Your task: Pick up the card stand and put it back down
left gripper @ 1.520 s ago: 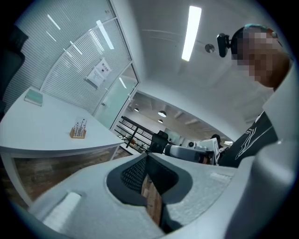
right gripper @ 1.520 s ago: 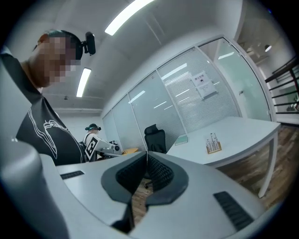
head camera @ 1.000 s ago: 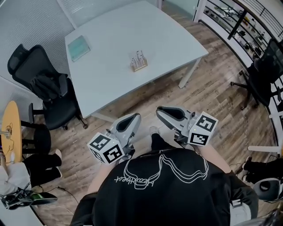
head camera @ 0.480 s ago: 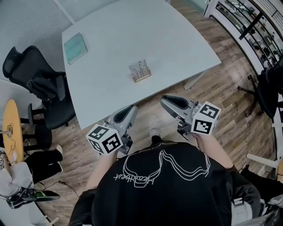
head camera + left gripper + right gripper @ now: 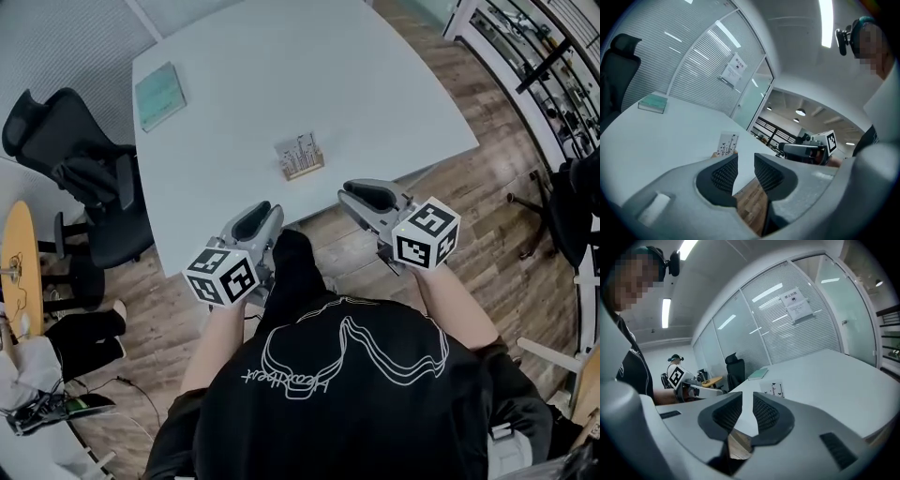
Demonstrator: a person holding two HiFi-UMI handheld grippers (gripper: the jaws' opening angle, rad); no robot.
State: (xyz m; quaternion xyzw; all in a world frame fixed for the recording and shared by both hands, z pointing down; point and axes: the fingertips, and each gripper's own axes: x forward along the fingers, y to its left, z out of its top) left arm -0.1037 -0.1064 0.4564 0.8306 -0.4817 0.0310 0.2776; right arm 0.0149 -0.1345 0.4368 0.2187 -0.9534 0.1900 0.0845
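The card stand (image 5: 302, 157), a small wooden base with white printed cards upright in it, sits on the white table (image 5: 375, 84) near its front edge. My left gripper (image 5: 256, 219) is at that edge, left of and short of the stand. My right gripper (image 5: 362, 194) is at the edge too, right of the stand. Both pairs of jaws have just been opening and stand apart with nothing between them. The left gripper view shows the stand (image 5: 727, 144) beyond the left gripper (image 5: 746, 167). The right gripper view shows the stand (image 5: 774, 389) beyond the right gripper (image 5: 747, 409).
A teal book (image 5: 159, 96) lies at the table's far left. A black office chair (image 5: 89, 183) stands left of the table, with a round yellow side table (image 5: 21, 272) further left. Shelving (image 5: 534, 56) lines the right wall. The floor is wood.
Both grippers have come forward from over the floor to the table's near edge, on either side of the stand. The table now sits closer in the head view.
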